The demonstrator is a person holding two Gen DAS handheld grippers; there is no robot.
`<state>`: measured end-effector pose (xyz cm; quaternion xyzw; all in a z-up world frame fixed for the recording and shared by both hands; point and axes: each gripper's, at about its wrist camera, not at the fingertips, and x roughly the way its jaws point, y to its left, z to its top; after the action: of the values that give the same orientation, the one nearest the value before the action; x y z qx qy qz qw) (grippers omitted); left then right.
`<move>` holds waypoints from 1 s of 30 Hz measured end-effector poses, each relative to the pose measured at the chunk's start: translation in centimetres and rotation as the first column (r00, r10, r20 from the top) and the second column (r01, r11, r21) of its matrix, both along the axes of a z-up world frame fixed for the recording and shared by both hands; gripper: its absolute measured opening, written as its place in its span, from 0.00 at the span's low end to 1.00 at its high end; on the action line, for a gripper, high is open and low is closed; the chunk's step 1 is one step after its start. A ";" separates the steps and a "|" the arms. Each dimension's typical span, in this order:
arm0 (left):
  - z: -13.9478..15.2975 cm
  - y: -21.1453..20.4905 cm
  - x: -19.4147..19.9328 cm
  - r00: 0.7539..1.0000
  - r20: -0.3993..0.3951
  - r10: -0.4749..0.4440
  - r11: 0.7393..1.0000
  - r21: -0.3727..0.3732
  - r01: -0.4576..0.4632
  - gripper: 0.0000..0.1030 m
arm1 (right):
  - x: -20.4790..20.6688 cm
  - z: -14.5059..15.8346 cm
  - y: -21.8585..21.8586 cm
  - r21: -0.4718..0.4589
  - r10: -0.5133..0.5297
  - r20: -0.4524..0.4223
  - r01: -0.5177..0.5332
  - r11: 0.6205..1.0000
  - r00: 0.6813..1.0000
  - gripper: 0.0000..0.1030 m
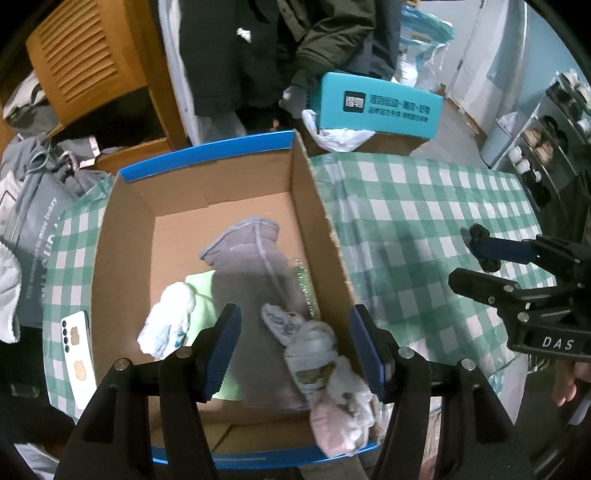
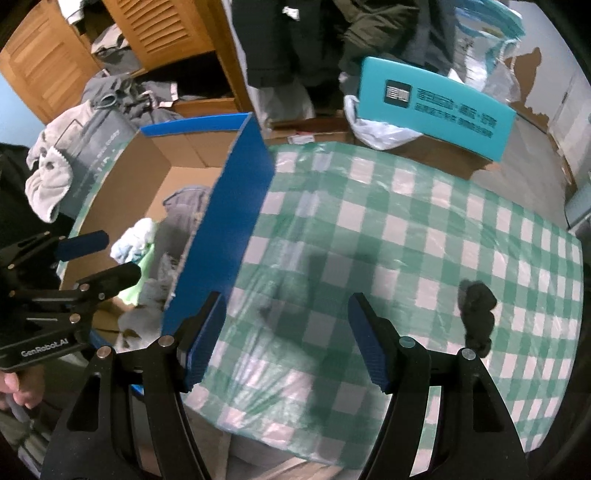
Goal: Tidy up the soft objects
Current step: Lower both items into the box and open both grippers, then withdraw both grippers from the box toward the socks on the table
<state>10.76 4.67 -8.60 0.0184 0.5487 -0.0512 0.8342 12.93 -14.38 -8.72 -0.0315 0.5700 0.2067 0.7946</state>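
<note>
A blue-edged cardboard box [image 1: 310, 206] stands on the green checked tablecloth [image 1: 406, 206]. Inside lie a grey cloth [image 1: 251, 266], a white sock bundle [image 1: 170, 317], a green cloth [image 1: 201, 286] and a grey-and-pink sock bundle [image 1: 321, 369]. My left gripper [image 1: 299, 350] is open and empty above the box's near end. My right gripper [image 2: 288, 339] is open and empty over the tablecloth [image 2: 406, 240], beside the box wall [image 2: 229, 221]. A black sock [image 2: 476, 310] lies on the cloth to its right. The right gripper also shows in the left wrist view [image 1: 476, 258].
A phone [image 1: 77, 354] lies on the cloth left of the box. A teal box [image 1: 376, 107] and white plastic bag [image 1: 340, 136] sit behind the table. Clothes [image 2: 48, 166] and wooden louvred doors [image 2: 166, 29] are at back left. The table's near edge [image 2: 258, 446] is close.
</note>
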 end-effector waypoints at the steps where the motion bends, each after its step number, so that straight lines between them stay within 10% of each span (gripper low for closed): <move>1: 0.0 -0.3 0.0 1.000 -0.002 -0.005 1.000 0.003 0.005 0.60 | -0.1 0.0 -0.4 -0.001 -0.006 0.001 0.006 1.000 1.000 0.67; 30: -1.0 -9.2 1.4 0.993 -0.037 -0.112 0.992 0.055 0.114 0.65 | 0.5 -1.6 -11.9 -0.037 -0.155 0.025 0.156 0.987 0.988 0.68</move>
<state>12.17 -4.50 -9.64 0.0723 0.5621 -0.0829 0.8197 13.43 -26.33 -10.27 -0.0048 0.5656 0.1325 0.8139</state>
